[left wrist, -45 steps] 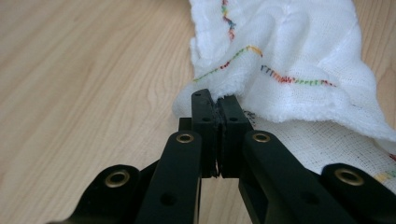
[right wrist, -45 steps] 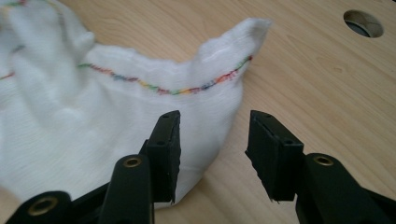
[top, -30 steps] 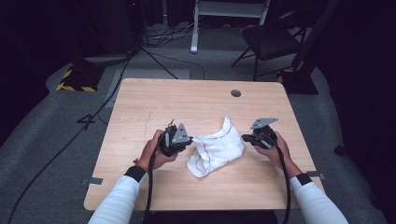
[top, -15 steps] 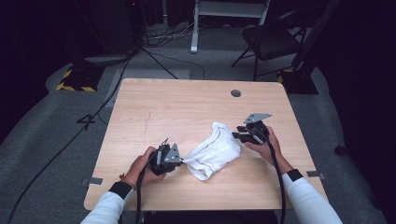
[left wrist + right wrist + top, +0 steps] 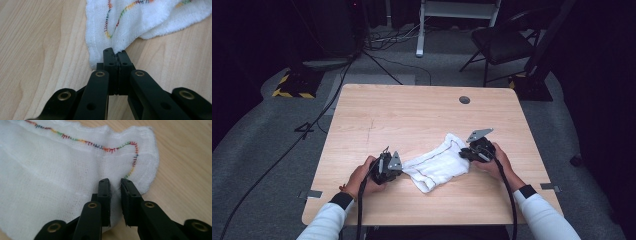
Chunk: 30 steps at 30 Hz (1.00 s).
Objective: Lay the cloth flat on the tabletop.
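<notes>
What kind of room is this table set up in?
Probably a studio or lab set up for recording: a dark room with grey carpet, loose cables across the floor, a black folding chair and a hazard-striped base.

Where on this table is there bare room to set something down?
The far half of the table, short of the round grommet, is bare. The near middle is crowded: the white cloth stretches between the left gripper and right gripper.

The cloth [image 5: 438, 163] lies on the table [image 5: 412, 115], stretched between the two grippers. Its left corner sits pinched between the left gripper [image 5: 115, 56] fingertips; its right edge lies between and beyond the right gripper [image 5: 115, 185] fingertips.
</notes>
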### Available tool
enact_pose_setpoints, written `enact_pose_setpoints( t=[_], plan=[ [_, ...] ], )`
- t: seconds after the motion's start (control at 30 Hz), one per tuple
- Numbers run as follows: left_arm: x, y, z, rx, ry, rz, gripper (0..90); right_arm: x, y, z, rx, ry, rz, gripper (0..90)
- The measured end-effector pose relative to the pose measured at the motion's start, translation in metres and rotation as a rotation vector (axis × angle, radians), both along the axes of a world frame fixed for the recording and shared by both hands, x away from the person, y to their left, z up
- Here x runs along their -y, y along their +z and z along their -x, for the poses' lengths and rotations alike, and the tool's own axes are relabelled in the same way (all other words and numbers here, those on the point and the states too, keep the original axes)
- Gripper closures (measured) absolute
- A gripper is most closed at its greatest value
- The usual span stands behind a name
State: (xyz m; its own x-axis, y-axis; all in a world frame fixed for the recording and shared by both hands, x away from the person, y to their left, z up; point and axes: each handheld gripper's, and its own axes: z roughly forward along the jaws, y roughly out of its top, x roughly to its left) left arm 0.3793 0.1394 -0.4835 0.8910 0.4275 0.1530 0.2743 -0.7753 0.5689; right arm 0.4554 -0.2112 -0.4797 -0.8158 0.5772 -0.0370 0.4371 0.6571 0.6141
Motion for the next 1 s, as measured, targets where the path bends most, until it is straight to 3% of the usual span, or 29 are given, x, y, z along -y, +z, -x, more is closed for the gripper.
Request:
enact_pose_setpoints(
  t=[0.27, 0.4, 0.6, 0.67, 0.77, 0.87, 0.93, 1.0],
  plan=[
    [-0.002, -0.002, -0.027, -0.009, 0.062, 0.032, 88.4, 0.016, 0.000, 0.047, -0.033, 0.000, -0.030, 78.9],
    [0.004, -0.002, -0.037, 0.005, 0.075, 0.014, 88.1, 0.018, 0.001, 0.066, -0.064, 0.031, -0.038, 77.0],
    [0.014, -0.003, -0.051, 0.032, 0.096, 0.006, 87.8, 0.019, 0.000, 0.078, -0.066, 0.032, -0.050, 76.7],
    [0.015, -0.003, -0.054, 0.016, 0.100, 0.021, 87.1, 0.018, 0.001, 0.081, -0.055, 0.036, -0.042, 73.6],
    [0.009, 0.001, -0.053, 0.005, 0.107, 0.062, 76.1, 0.021, 0.005, 0.082, -0.025, 0.047, -0.046, 67.6],
    [0.001, 0.009, -0.047, -0.001, 0.109, 0.107, 59.5, 0.030, 0.013, 0.079, 0.041, 0.041, -0.104, 62.4],
    [-0.005, 0.016, -0.041, 0.001, 0.123, 0.161, 50.9, 0.037, 0.018, 0.074, 0.102, 0.027, -0.122, 60.4],
    [-0.010, 0.022, -0.035, -0.033, 0.135, 0.227, 40.4, 0.044, 0.019, 0.060, 0.116, -0.009, -0.133, 56.9]
  ],
)
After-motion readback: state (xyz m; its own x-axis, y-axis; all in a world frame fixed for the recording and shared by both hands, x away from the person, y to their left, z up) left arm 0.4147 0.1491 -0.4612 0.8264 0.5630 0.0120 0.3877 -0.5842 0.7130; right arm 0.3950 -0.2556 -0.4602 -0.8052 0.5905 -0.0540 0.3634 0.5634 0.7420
